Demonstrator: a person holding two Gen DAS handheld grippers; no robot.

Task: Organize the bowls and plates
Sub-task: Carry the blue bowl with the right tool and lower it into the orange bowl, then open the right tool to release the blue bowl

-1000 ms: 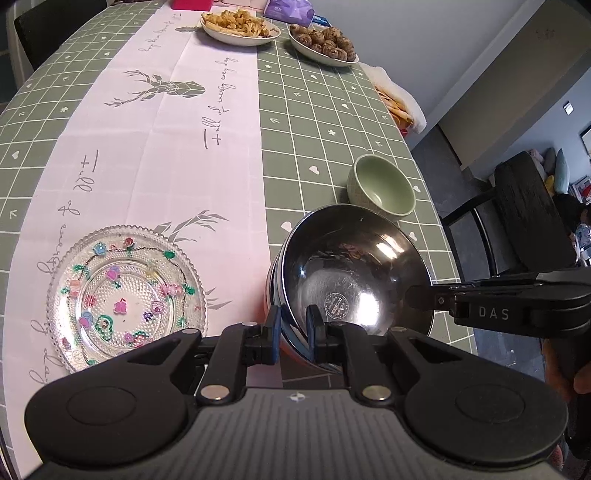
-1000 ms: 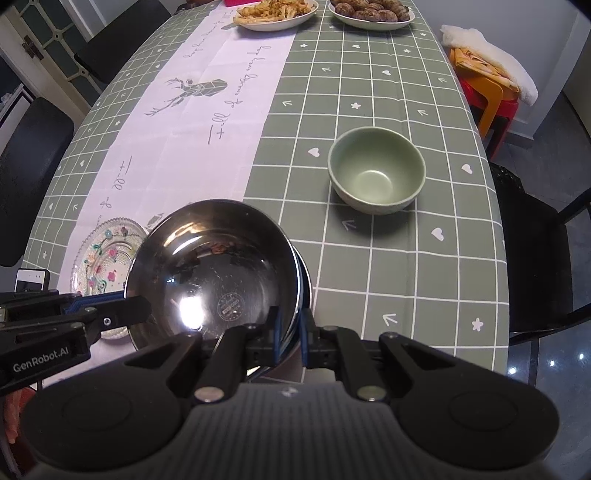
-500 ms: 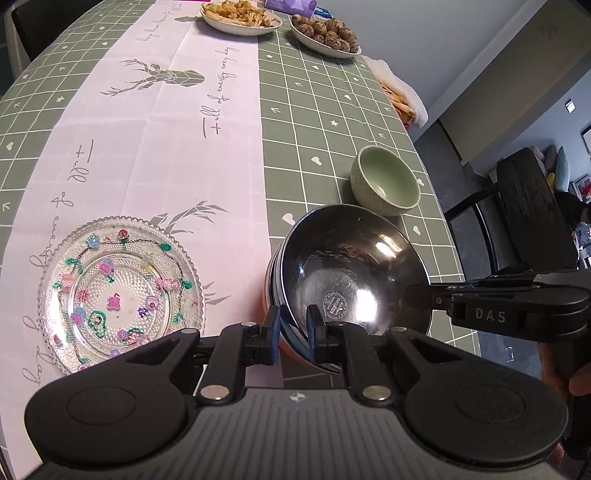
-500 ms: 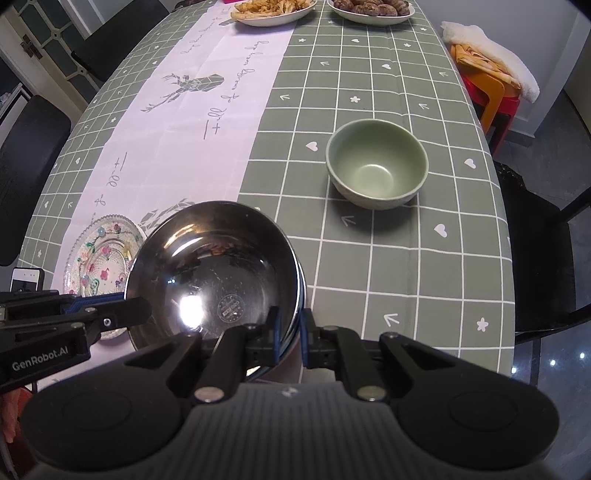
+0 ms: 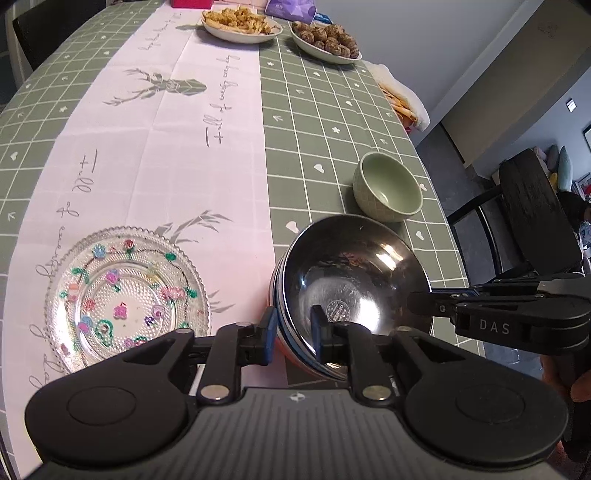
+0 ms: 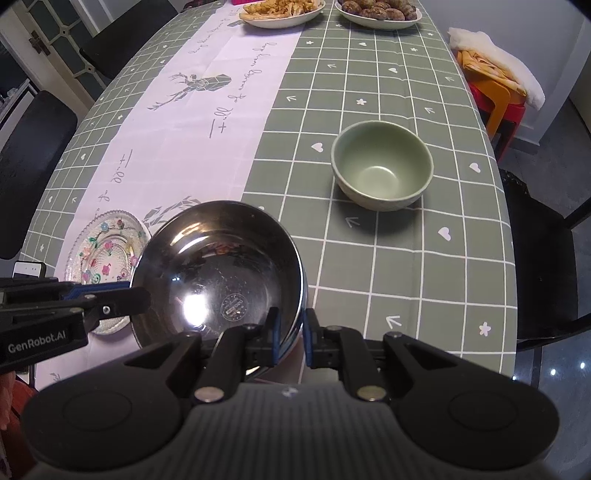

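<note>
A shiny steel bowl point(image 5: 354, 273) point(image 6: 221, 266) rests on the table near its front edge, nested in another bowl with a reddish outside. My left gripper point(image 5: 292, 328) straddles the rim on the left side, its jaws opening and the pads standing off the rim. My right gripper point(image 6: 290, 332) straddles the rim on the opposite side, jaws also opening a little, with the rim loose between them. Each gripper shows in the other's view: right gripper point(image 5: 413, 302), left gripper point(image 6: 144, 295). A pale green bowl point(image 5: 388, 192) point(image 6: 382, 166) stands beyond. A patterned glass plate point(image 5: 125, 295) point(image 6: 107, 247) lies to the left.
Two plates of food point(image 5: 240, 22) point(image 6: 376, 14) sit at the table's far end. Dark chairs point(image 5: 535, 218) point(image 6: 29, 166) stand on both sides. An orange stool point(image 6: 495, 99) with a white cloth is at the right. A phone point(image 6: 27, 268) lies near the front left corner.
The jaws of both grippers have widened on the steel bowl's rim, the left clearly more than the right. The bowl and both hands have stayed where they were.
</note>
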